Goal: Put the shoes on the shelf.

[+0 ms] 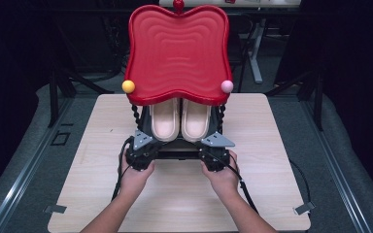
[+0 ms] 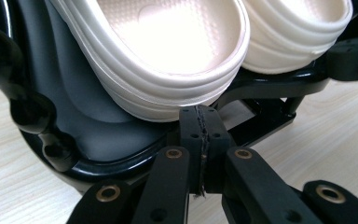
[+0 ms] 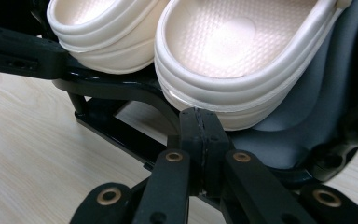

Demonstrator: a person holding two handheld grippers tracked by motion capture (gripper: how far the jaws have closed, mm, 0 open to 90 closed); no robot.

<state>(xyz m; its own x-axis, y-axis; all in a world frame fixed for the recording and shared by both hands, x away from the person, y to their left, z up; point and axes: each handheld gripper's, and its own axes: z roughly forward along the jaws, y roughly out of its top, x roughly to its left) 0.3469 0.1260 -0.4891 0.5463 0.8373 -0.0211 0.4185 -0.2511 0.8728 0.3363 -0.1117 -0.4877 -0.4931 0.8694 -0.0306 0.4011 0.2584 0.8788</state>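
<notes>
a: where are the slippers (image 1: 180,120)?
b: on the black rack (image 1: 177,154), under its red tray (image 1: 177,53).
a: your grippers?
b: my left gripper (image 1: 141,154) and right gripper (image 1: 214,156) sit at the rack's front edge, jaws pressed together on nothing.

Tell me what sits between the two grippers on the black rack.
In the high view, the cream foam slippers lie side by side between the left gripper and right gripper.

Both hands hold the left gripper (image 1: 141,154) and right gripper (image 1: 214,155) level, fingers closed together.

High view looks down toward 12 o'clock over the desk (image 1: 184,194); both gripper views sit close, sharing the cream slippers (image 2: 168,56).
</notes>
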